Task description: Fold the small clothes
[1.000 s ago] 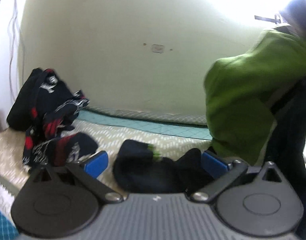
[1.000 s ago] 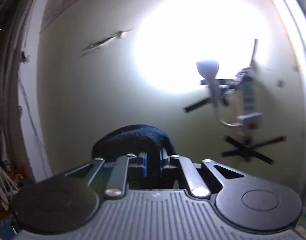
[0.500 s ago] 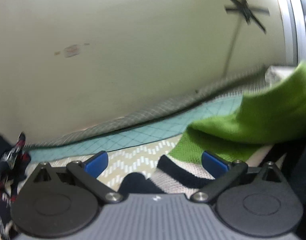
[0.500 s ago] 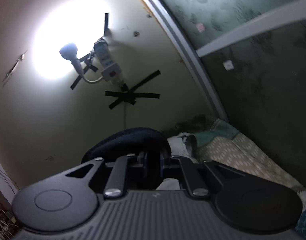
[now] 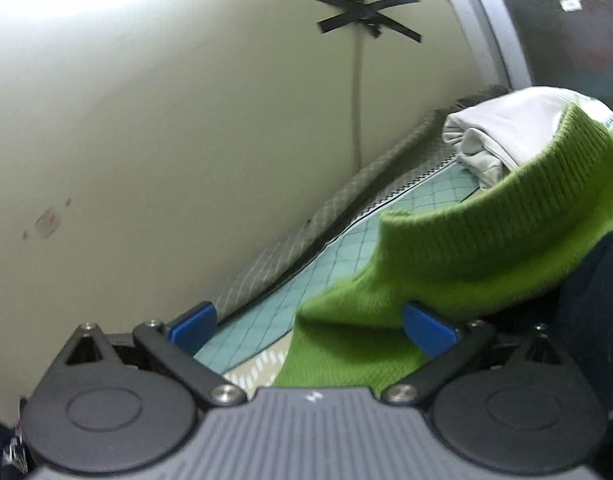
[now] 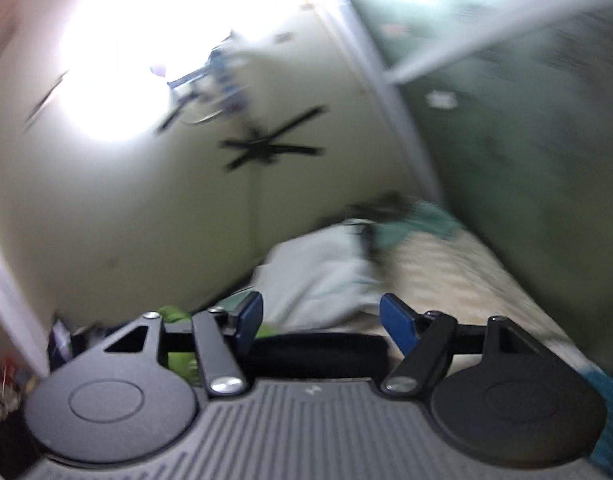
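Fingers apart on both: right gripper [image 6: 320, 322] just opened over dark garment [image 6: 318, 354]; left gripper [image 5: 308, 326] straddles green knit [image 5: 458, 248]. Soft, limp, light; grab ribbed hem.

Open left claw [image 5: 310, 326], green sweater [image 5: 478, 240], bedspread [image 5: 262, 328]

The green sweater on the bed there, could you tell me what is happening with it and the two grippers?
A person with a gripper in each hand is folding small clothes on a bed. The green sweater lies across the quilt, partly between the open left gripper, not pinched. The right gripper has just been opening; a dark garment lies below its jaws, seemingly released. A white folded garment sits by the wall.
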